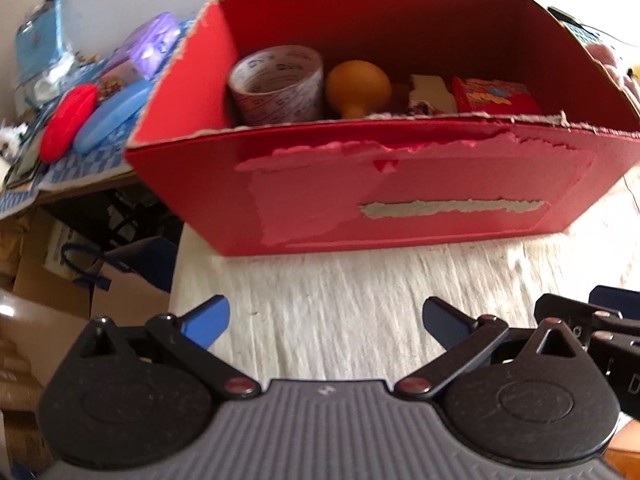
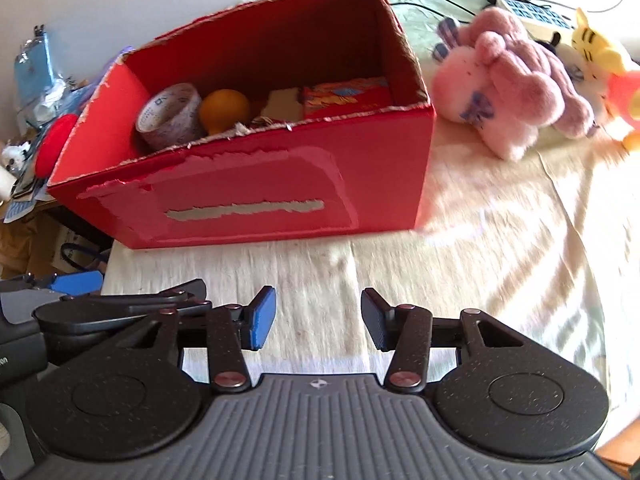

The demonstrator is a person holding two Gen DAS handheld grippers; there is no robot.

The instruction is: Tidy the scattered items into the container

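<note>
A red cardboard box [image 1: 400, 200] [image 2: 248, 200] with torn edges stands on the pale cloth. Inside it lie a roll of printed tape [image 1: 278, 82] [image 2: 172, 116], an orange bulb-shaped object [image 1: 357, 86] [image 2: 224, 110], a cream cardboard piece [image 1: 430, 94] [image 2: 284, 106] and a small red packet [image 1: 496, 96] [image 2: 346, 96]. My left gripper [image 1: 326, 320] stands open in front of the box, nothing between its blue pads. My right gripper [image 2: 318, 318] is open too, empty, just short of the box's front wall. The left gripper [image 2: 120, 304] shows beside it at the left.
A pink plush toy [image 2: 508, 80] and a yellow striped plush [image 2: 600, 52] lie right of the box, with a keypad device [image 2: 532, 10] and cables behind. Left of the box, a cluttered side table holds a red case [image 1: 68, 122], a blue case [image 1: 114, 120] and a purple pack [image 1: 154, 42].
</note>
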